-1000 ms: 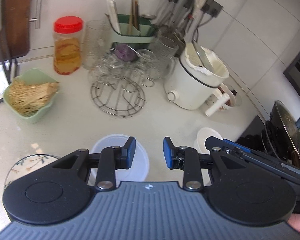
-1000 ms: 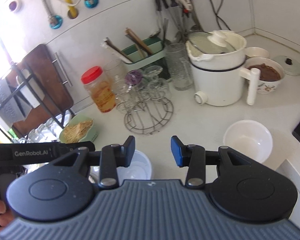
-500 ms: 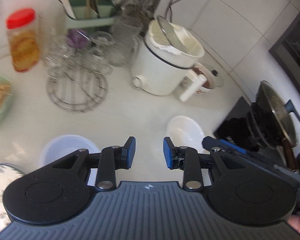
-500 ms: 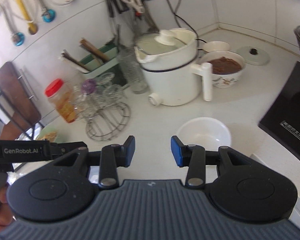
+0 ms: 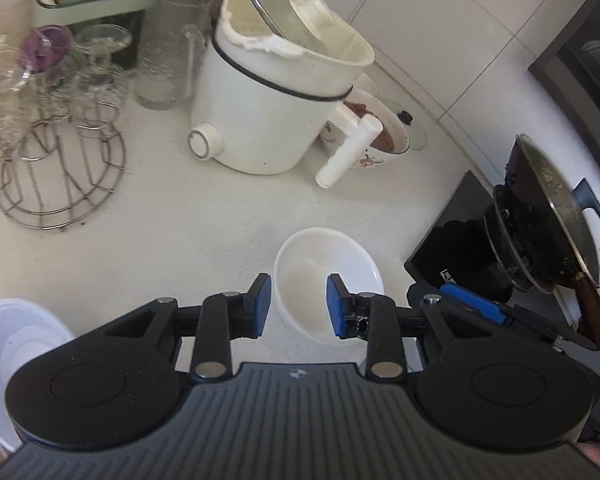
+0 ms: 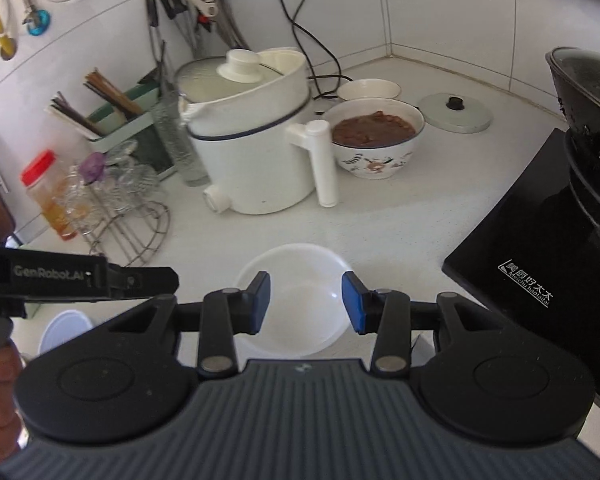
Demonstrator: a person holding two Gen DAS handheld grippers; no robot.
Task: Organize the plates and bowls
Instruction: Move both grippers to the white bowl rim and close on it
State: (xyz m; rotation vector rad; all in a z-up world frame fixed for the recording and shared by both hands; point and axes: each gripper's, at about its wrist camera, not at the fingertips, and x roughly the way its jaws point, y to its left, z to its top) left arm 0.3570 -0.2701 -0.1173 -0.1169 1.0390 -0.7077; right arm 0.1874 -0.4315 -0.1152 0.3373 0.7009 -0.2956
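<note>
The right gripper (image 6: 304,304), jaws wide and empty, hangs straight over the white bowl (image 6: 292,280) (left gripper (image 5: 294,306), also parted, flanks its near-left rim).

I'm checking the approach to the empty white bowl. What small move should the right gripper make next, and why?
Probably ease the right gripper forward and down so one finger crosses the white bowl's near rim: both jaws are open, and the bowl sits empty and ungripped just ahead.
</note>
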